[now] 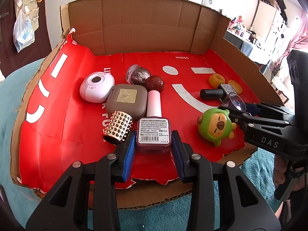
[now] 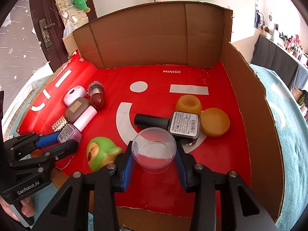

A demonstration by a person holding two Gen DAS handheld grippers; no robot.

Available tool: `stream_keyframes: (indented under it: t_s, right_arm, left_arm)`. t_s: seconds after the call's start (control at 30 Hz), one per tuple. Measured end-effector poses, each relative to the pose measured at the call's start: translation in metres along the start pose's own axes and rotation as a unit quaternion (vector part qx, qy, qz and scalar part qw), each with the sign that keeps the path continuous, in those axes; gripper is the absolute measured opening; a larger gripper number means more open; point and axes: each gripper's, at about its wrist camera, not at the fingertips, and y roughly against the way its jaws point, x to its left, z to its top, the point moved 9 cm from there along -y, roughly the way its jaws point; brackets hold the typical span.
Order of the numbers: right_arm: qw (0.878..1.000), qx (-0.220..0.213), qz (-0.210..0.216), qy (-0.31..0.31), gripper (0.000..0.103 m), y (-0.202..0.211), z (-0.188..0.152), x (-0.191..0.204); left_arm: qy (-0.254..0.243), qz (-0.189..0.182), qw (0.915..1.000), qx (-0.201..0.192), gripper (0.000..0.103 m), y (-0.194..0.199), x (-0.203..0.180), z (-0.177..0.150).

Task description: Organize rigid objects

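Observation:
My left gripper (image 1: 153,141) is shut on a pink-capped nail polish bottle (image 1: 153,132) lying on the red mat (image 1: 77,134); it also shows in the right wrist view (image 2: 70,131). My right gripper (image 2: 154,154) is shut on a clear plastic cup (image 2: 154,150), also visible in the left wrist view (image 1: 233,101). A green capybara toy (image 1: 216,126) lies between the grippers. A black-capped nail polish bottle (image 2: 173,124) lies just beyond the cup.
A studded gold cylinder (image 1: 117,128), a grey compact (image 1: 127,99), a white oval device (image 1: 96,88), a dark red ball (image 1: 154,83) and a glitter dome (image 1: 137,75) cluster at left. Orange jar (image 2: 188,103) and its lid (image 2: 214,122) sit right. Cardboard walls (image 2: 154,36) enclose the back and right.

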Motion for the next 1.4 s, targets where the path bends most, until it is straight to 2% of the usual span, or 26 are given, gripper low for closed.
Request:
stream_keyframes:
  t_s: [0.1,0.23,0.37,0.5,0.6,0.67,0.8,0.93,1.13,1.4]
  right_arm:
    - [1.0,0.001,-0.001,0.001,0.042,0.0,0.0,0.0]
    - [1.0,0.0,-0.003,0.001,0.042,0.0,0.0,0.0]
    - [1.0,-0.003,-0.004,-0.001,0.045,0.004,-0.002,0.0]
    - [1.0,-0.019,-0.013,0.005,0.055,0.016,0.0,0.002]
    - [0.999,-0.029,-0.014,0.008,0.057,0.027,0.001,0.005]
    - [0.999,-0.036,-0.013,0.008,0.062,0.034,0.001,0.006]
    - [0.999,-0.051,-0.008,0.007,0.067,0.049,0.002,0.009]
    - [0.997,-0.072,-0.009,0.007,0.077,0.065,0.002,0.012]
    - [0.994,-0.109,-0.019,0.003,0.093,0.088,0.002,0.016]
    - [0.988,-0.147,-0.051,-0.006,0.103,0.104,-0.008,0.015]
  left_arm:
    - [0.001,0.0,1.0,-0.001,0.036,0.002,0.0,0.0]
    - [0.002,-0.003,0.9998,-0.018,0.051,0.013,-0.001,0.004]
    - [-0.006,0.004,0.9994,-0.035,0.053,0.025,-0.004,0.007]
    - [-0.011,0.007,0.999,-0.043,0.064,0.034,-0.007,0.007]
    - [-0.017,0.018,0.9982,-0.055,0.068,0.043,-0.008,0.007]
    - [-0.019,0.021,0.9977,-0.061,0.078,0.05,-0.008,0.007]
    - [-0.023,0.032,0.9964,-0.076,0.083,0.063,-0.007,0.007]
    - [-0.026,0.048,0.9942,-0.093,0.098,0.076,-0.006,0.004]
    - [-0.024,0.069,0.9909,-0.113,0.103,0.091,-0.004,-0.002]
    - [-0.009,0.081,0.9892,-0.122,0.103,0.099,0.004,-0.011]
